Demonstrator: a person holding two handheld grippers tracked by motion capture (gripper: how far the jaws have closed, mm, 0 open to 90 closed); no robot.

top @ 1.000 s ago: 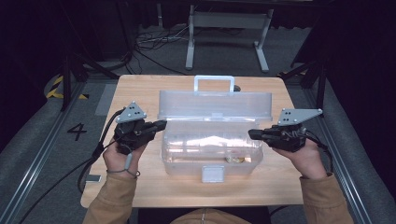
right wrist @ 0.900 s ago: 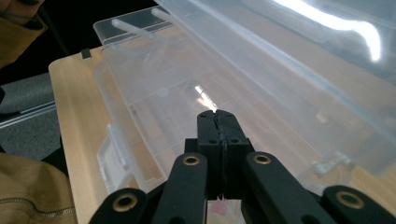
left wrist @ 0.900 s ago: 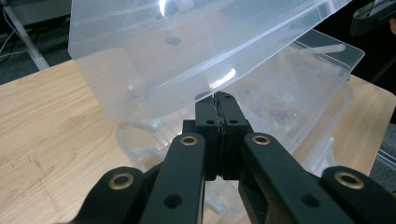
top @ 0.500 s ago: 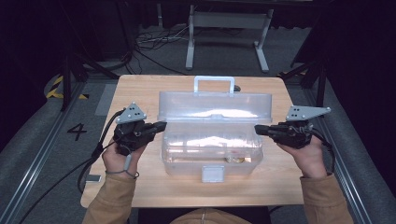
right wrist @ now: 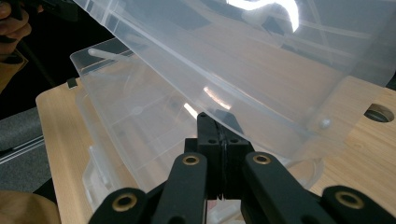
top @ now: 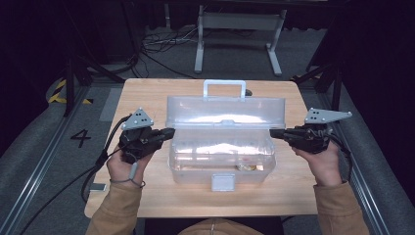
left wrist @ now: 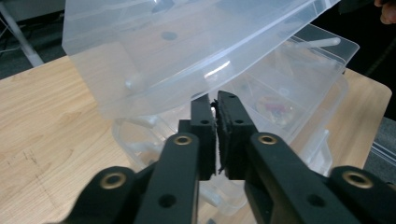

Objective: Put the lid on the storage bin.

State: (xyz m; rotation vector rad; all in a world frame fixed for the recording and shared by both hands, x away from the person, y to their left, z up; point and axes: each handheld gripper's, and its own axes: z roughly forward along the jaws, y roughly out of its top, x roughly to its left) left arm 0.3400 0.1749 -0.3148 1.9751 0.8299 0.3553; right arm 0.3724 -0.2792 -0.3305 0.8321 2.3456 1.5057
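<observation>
My left gripper (top: 166, 133), jaws just parting with nothing clearly between them, sits at the left end of the clear toolbox (top: 222, 161), mid-table (top: 147, 93), long axis left-right. Its raised lid (top: 225, 113) tilts back. My right gripper (top: 274, 132), jaws together, is at the lid's right end. Lid edge crowds both.

Clear, colourless box (top: 221, 147) with a white latch (top: 222, 182), on a pale wood-grain worktop (top: 147, 98). Both tools black, left (top: 169, 133) and right (top: 272, 132), with brass rivets and grey plates. Tan sleeves (top: 117, 208).
</observation>
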